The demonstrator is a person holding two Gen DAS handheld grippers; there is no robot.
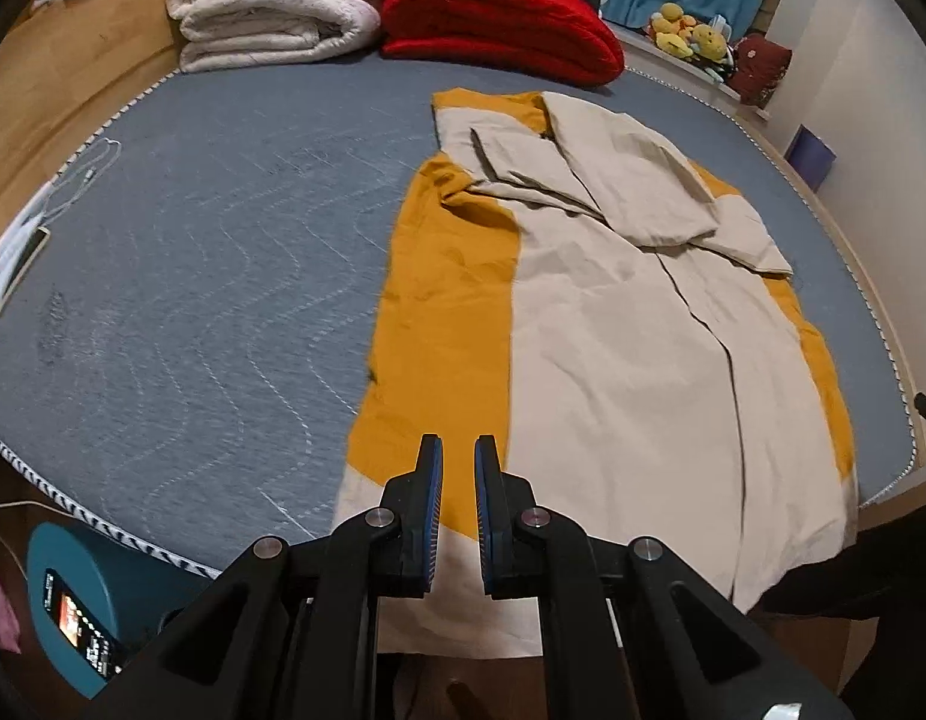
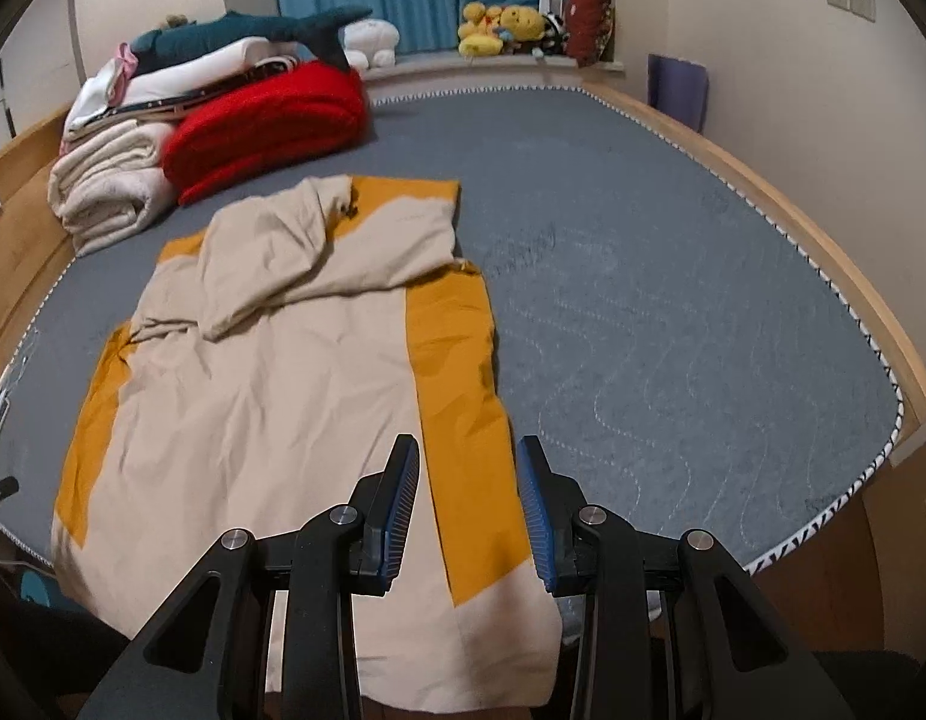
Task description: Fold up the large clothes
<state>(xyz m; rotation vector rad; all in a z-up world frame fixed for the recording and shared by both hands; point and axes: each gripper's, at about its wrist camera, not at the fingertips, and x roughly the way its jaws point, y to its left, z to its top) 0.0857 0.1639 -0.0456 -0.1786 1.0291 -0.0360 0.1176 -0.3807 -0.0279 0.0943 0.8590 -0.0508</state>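
Observation:
A large beige and mustard-yellow garment [image 1: 613, 324] lies spread lengthwise on the grey mattress [image 1: 193, 252], its sleeves folded in over the chest and its hem hanging over the near edge. It also shows in the right wrist view [image 2: 271, 372]. My left gripper [image 1: 458, 450] hovers above the hem's left yellow part, jaws a narrow gap apart and empty. My right gripper [image 2: 468, 450] is open and empty above the hem's right yellow strip.
Folded white blankets [image 1: 277, 6] and a red blanket [image 1: 499, 24] are stacked at the far end of the mattress [image 2: 673, 300]. A phone and cable [image 1: 19, 252] lie at its left edge. A teal stool [image 1: 73, 600] with a phone stands below the near edge. Plush toys [image 2: 505, 24] sit on the windowsill.

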